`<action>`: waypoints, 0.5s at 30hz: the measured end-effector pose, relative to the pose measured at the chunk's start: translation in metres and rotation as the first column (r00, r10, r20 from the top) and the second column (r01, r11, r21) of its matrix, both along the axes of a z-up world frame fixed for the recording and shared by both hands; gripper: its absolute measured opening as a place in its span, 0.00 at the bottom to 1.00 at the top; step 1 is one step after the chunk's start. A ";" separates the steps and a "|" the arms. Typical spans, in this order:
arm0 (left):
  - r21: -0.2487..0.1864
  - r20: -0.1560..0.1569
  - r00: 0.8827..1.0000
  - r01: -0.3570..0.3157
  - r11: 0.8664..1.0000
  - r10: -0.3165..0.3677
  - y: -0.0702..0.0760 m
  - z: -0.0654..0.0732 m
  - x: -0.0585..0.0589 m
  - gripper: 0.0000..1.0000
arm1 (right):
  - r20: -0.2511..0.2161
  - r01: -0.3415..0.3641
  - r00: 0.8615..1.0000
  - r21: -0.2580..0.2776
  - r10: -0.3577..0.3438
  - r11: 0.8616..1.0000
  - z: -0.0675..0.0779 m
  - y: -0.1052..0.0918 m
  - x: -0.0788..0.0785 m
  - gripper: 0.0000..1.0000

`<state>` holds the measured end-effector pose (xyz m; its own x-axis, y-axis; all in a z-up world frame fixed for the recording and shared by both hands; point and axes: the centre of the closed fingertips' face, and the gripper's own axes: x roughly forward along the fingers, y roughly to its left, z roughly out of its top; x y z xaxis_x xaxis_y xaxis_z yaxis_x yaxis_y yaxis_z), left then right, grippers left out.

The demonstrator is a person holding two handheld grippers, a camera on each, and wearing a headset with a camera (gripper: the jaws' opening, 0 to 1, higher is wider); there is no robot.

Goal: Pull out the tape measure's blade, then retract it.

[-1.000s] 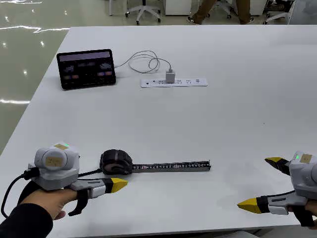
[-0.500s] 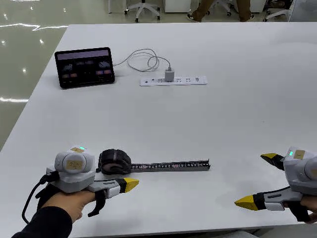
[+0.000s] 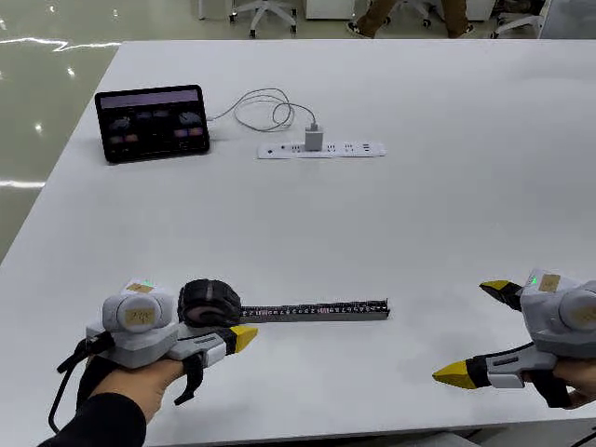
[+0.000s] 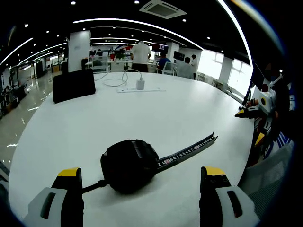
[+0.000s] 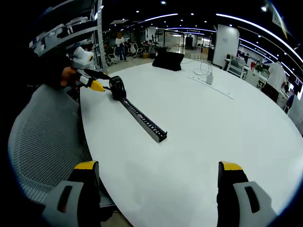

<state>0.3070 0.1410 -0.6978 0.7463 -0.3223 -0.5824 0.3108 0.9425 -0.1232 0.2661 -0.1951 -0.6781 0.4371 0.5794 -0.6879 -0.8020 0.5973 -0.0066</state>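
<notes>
A wide white table [image 3: 419,214] stands in an open office with a glossy pale floor [image 3: 37,93]; the bases of office chairs [image 3: 265,11] show beyond its far edge. On the far left of the table a dark tablet [image 3: 152,122] is propped up with its screen lit. To its right lies a white power strip [image 3: 321,149] with a white charger [image 3: 313,140] plugged in and a looped white cable [image 3: 259,110] behind it.

Near the table's near-left corner sits the tape measure [image 3: 209,303], a black rounded case resting on the surface. Its blade [image 3: 317,311] is pulled out and lies flat on the table, running to the right from the case, with the end hook at its right end.

The left gripper [image 4: 142,172], held in a person's hand [image 3: 130,382], sits low over the table just left of the case. In the left gripper view its yellow-tipped jaws are spread wide with the case between them, a gap showing on each side. A thin black strap [image 4: 91,187] runs from the case toward one jaw.

The right gripper [image 3: 470,331] is at the near right of the table, well apart from the blade's end. Its jaws are spread wide with nothing between them, pointing left toward the blade. In the right gripper view a grey mesh chair [image 5: 42,142] sits just beside the table's edge.
</notes>
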 end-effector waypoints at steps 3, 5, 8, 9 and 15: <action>-0.005 0.011 1.000 -0.017 1.000 0.017 -0.001 -0.001 0.004 1.00 | -0.005 -0.007 1.000 -0.008 0.007 1.000 -0.003 0.001 0.000 1.00; -0.006 0.011 1.000 -0.018 1.000 0.018 -0.002 -0.003 0.005 1.00 | -0.008 -0.014 1.000 -0.012 0.014 1.000 -0.006 0.001 0.000 1.00; 0.000 0.012 1.000 -0.009 1.000 0.009 -0.005 -0.006 0.005 1.00 | -0.010 -0.021 1.000 -0.015 0.021 1.000 -0.006 0.003 0.001 1.00; -0.001 0.016 1.000 -0.008 1.000 0.008 -0.005 -0.006 0.006 1.00 | -0.011 -0.022 1.000 -0.016 0.022 1.000 -0.007 0.003 0.001 1.00; -0.022 0.026 0.999 -0.041 0.999 0.041 -0.003 -0.009 0.012 1.00 | -0.025 -0.045 0.999 -0.023 0.044 0.999 -0.010 0.010 0.005 1.00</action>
<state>0.3192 0.1383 -0.7069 0.7741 -0.3033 -0.5558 0.2753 0.9517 -0.1359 0.2713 -0.1851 -0.6885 0.3940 0.5815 -0.7118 -0.8279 0.5609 0.0000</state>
